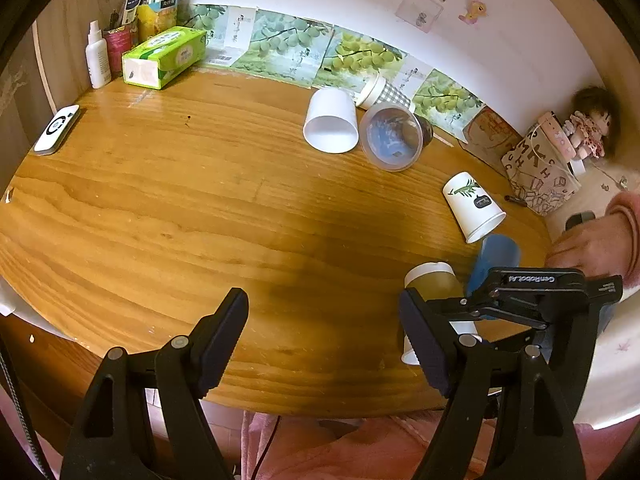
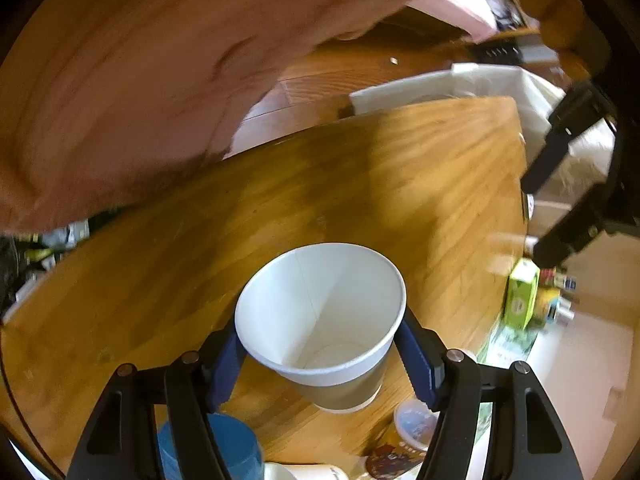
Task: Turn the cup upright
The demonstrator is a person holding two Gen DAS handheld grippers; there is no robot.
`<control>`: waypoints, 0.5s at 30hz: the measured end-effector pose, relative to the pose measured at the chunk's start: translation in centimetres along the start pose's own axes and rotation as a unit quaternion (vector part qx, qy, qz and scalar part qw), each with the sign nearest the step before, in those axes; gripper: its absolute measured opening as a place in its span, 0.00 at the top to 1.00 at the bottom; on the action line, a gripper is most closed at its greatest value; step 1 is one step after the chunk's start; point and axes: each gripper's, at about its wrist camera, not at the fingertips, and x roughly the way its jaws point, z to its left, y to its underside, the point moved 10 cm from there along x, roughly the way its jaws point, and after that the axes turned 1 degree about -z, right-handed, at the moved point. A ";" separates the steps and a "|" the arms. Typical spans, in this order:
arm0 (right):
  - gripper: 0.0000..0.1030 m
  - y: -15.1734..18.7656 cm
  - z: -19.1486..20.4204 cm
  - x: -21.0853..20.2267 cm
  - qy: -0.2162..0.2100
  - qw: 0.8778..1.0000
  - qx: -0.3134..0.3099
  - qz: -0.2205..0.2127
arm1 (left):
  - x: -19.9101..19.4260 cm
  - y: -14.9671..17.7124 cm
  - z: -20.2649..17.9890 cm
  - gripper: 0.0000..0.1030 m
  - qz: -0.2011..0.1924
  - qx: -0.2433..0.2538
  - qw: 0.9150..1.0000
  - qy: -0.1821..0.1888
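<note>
My right gripper [image 2: 320, 354] is shut on a tan paper cup [image 2: 320, 312] with a white inside, held above the wooden table [image 2: 360, 184] with its open mouth tilted toward the camera. In the left wrist view the same cup [image 1: 430, 280] lies sideways between the right gripper's fingers near the table's front right edge, base toward the camera. My left gripper [image 1: 324, 330] is open and empty over the table's front edge, just left of that cup.
A white cup [image 1: 331, 120], a clear plastic cup [image 1: 392, 136] and a checked cup [image 1: 384, 92] lie on their sides at the back. A leaf-print cup [image 1: 474, 206] stands upside down beside a blue cup [image 1: 496, 256]. A tissue box [image 1: 164, 56], bottle [image 1: 97, 56] and remote [image 1: 57, 129] are far left.
</note>
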 end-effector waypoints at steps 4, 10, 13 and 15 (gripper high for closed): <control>0.32 -0.3 -1.6 -0.4 0.001 0.996 0.085 -0.003 | -0.6 -0.5 0.5 0.22 -0.010 -0.006 1.000 -0.004; 0.32 0.0 -4.8 -1.1 0.012 0.955 0.295 -0.006 | -1.6 -1.5 1.0 0.22 -0.026 -0.016 1.000 -0.002; 0.32 0.4 -6.3 -1.5 0.022 0.916 0.399 -0.016 | -1.9 -2.0 0.8 0.22 -0.032 -0.011 0.999 -0.002; 0.32 0.8 -7.1 -1.8 0.032 0.883 0.467 -0.022 | -2.1 -2.3 0.5 0.22 -0.035 -0.007 0.999 0.002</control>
